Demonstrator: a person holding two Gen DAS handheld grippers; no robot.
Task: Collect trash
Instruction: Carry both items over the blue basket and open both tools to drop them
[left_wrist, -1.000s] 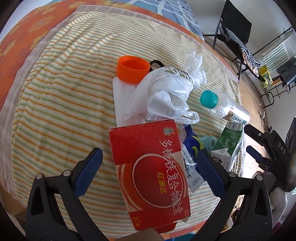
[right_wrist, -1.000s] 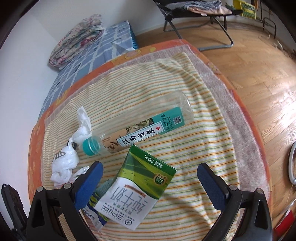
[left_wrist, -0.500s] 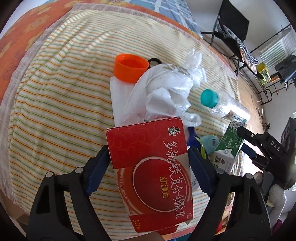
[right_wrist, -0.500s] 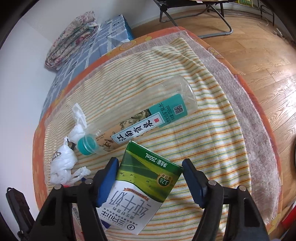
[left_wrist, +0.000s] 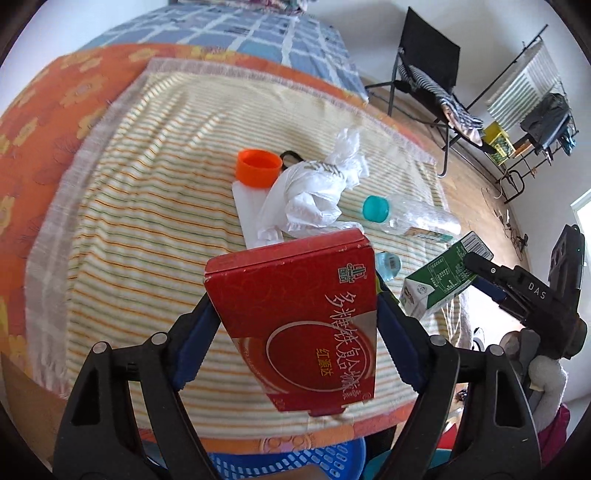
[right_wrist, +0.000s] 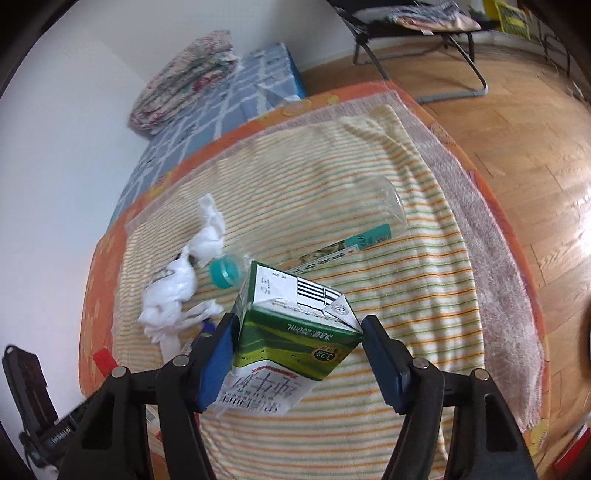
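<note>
My left gripper is shut on a flat red box and holds it up off the striped towel. My right gripper is shut on a green and white milk carton, lifted and tilted; the carton also shows in the left wrist view. On the towel lie a crumpled white plastic bag, a clear bottle with a teal cap and an orange cap on a white board.
A blue plastic basket sits below the towel's near edge. The towel covers an orange flowered cloth. A black folding chair and a clothes rack stand on the wooden floor beyond.
Both grippers closed from open, the left on the red box and the right on the milk carton. Both items have been lifted off the towel.
</note>
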